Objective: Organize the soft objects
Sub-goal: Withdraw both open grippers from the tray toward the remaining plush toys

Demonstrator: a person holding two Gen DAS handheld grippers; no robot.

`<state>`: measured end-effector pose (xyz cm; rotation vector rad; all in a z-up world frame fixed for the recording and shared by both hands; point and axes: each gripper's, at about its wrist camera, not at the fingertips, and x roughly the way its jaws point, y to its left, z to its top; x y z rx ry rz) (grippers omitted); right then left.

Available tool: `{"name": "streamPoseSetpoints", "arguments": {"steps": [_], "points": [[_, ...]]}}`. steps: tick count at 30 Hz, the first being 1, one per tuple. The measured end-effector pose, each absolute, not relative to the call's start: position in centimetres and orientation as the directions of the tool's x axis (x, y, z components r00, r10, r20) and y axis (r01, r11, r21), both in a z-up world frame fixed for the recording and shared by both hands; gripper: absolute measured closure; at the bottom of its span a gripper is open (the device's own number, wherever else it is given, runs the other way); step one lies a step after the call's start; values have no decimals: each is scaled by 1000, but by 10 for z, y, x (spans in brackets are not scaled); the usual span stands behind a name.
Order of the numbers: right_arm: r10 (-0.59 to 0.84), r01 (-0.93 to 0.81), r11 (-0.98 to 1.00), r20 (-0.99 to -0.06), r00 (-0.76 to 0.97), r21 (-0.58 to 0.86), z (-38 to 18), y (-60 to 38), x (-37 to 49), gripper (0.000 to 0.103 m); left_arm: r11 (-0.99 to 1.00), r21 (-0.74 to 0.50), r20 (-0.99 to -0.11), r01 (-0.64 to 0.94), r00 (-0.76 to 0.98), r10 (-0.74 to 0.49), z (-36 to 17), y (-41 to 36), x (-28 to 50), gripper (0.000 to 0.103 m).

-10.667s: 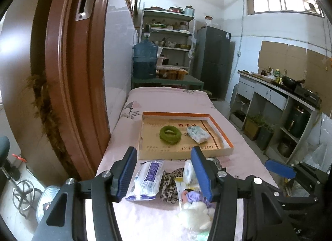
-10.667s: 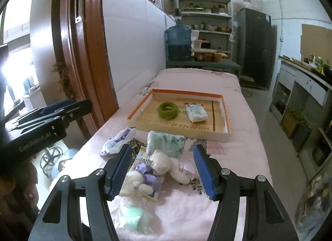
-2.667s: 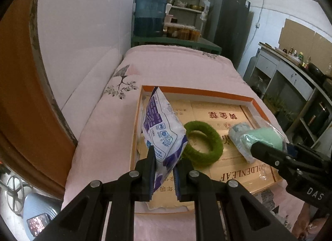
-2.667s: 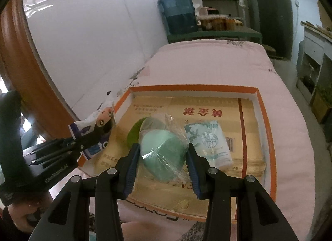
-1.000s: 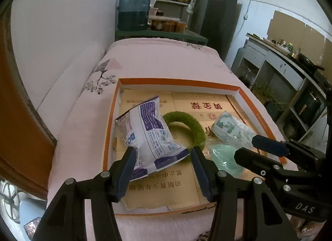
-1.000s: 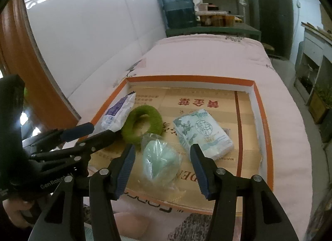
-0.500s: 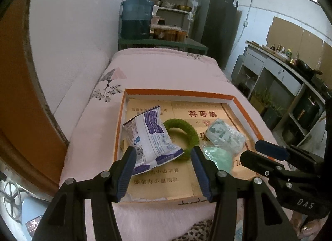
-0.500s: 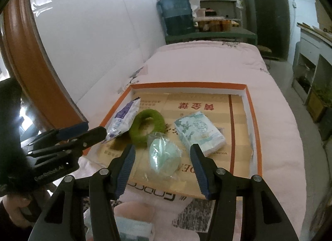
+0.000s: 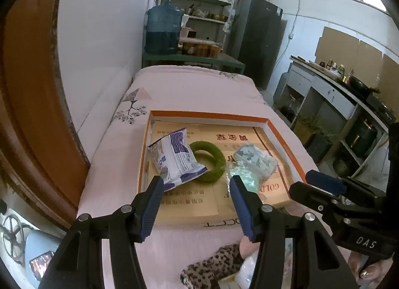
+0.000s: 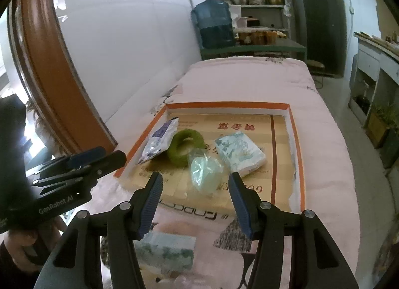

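Observation:
An orange-rimmed cardboard tray lies on the pink bed. In it are a blue-and-white packet, a green ring, a bagged mint-green item and a pale tissue pack. My left gripper is open and empty, held above the tray's near edge. My right gripper is open and empty, also held before the near edge. A leopard-print cloth and another tissue pack lie on the bed in front of the tray.
A brown door frame and white wall stand at the left. A water jug, shelves and a dark fridge are at the far end. A counter with pots runs along the right. The right gripper also shows in the left wrist view.
Both grippers have drawn back from the tray toward the near end of the bed. The packet and bagged green item stay where they were released in the tray.

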<state>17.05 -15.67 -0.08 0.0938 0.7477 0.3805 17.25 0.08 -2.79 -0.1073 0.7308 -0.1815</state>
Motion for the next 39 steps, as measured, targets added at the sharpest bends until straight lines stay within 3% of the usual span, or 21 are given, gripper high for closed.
{"name": "streamPoseSetpoints", "arguments": {"steps": [35, 39], "points": [[361, -315, 930, -641, 677, 191, 6, -153, 64, 46, 960, -211, -596, 182, 755, -274, -18, 11, 69, 48], [357, -310, 931, -649, 672, 192, 1, -154, 57, 41, 956, -199, -585, 215, 757, -292, -22, 9, 55, 48]]}}
